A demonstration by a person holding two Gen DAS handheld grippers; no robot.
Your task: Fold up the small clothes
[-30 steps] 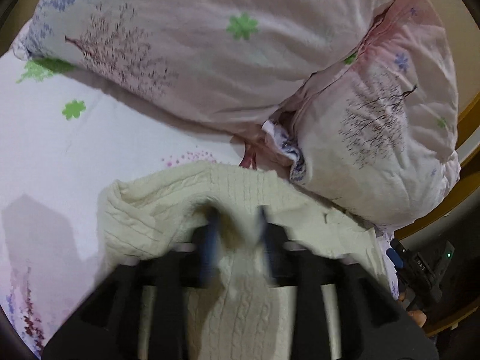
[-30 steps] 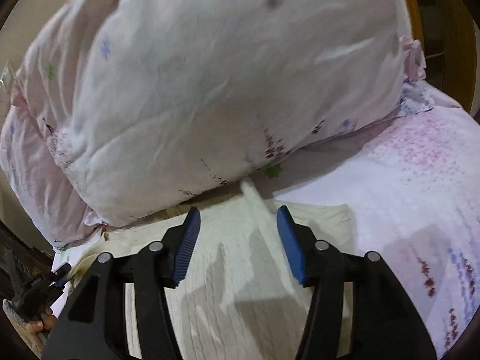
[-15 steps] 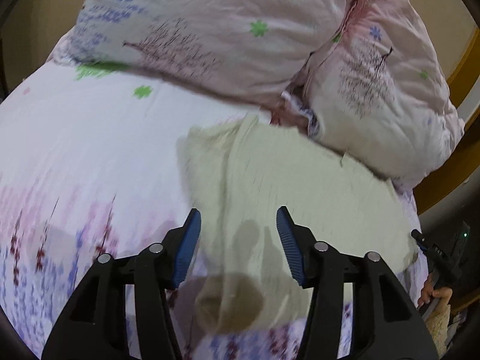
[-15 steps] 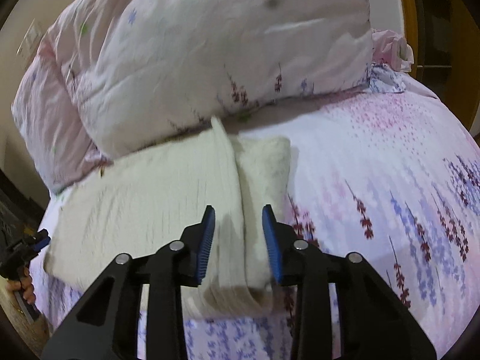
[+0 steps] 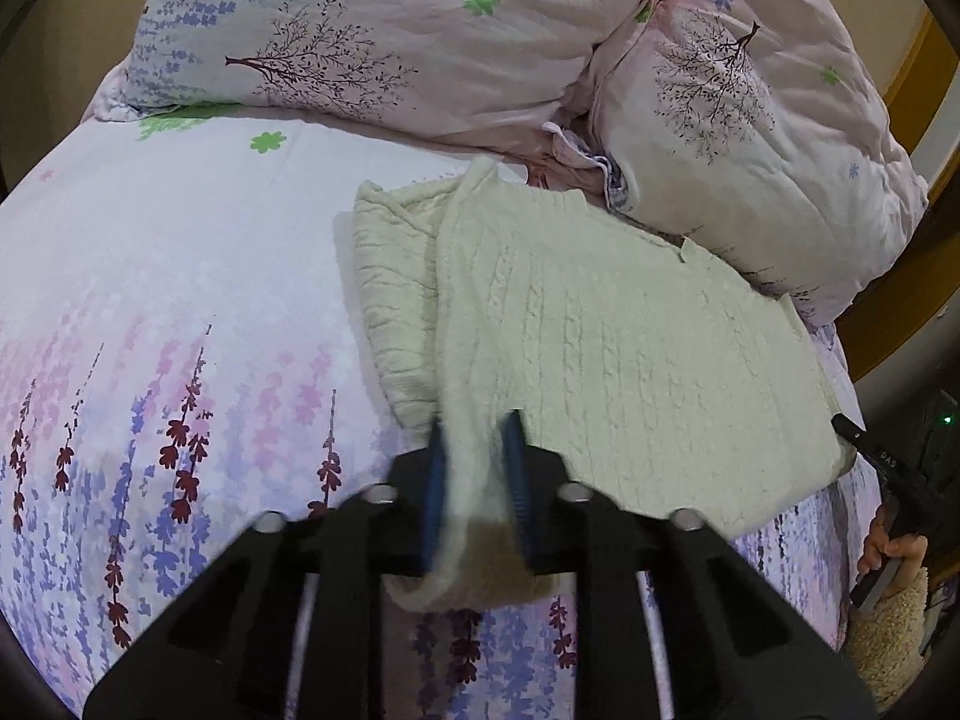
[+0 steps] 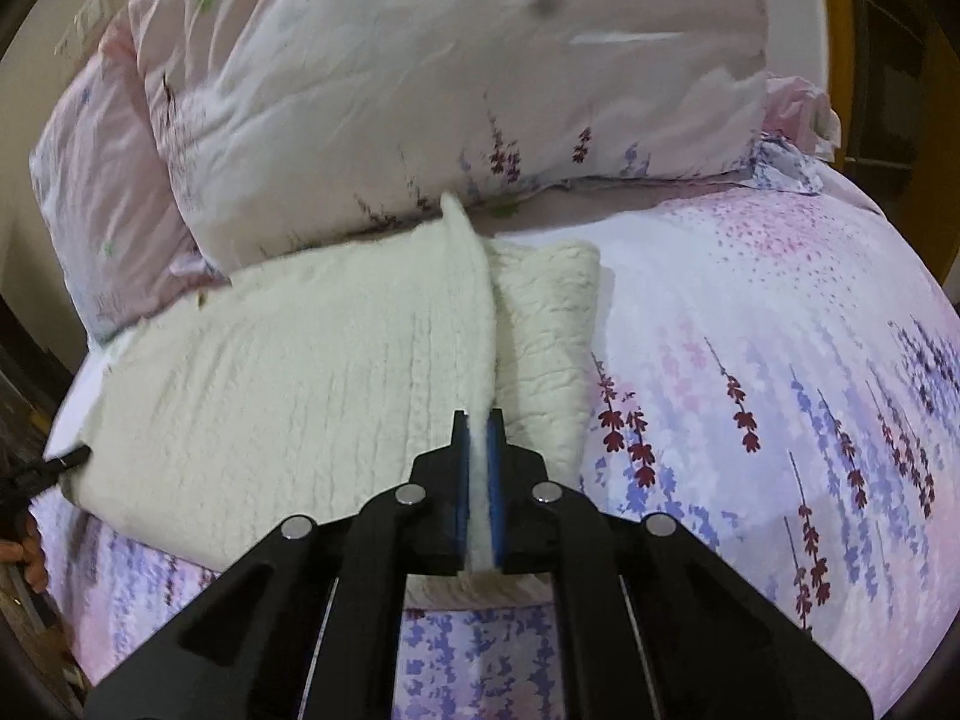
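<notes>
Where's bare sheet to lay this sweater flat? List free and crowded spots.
Free: the floral bedsheet left of the cream sweater, below the pillows; the same stretch shows at right in the right wrist view. Crowded: the head end, where pillows meet the sweater's far edge.

The right gripper (image 6: pixel 478 420) has just been closing, and its blue pads now pinch a raised fold of the cream cable-knit sweater (image 6: pixel 288 396). The sweater lies flat across the bed (image 6: pixel 780 312), whose sheet is printed with purple and maroon flower spikes. A narrower strip of knit lies just right of the pinched ridge. Two pale pink pillows (image 6: pixel 420 72) lean behind the sweater, touching its far edge.
</notes>
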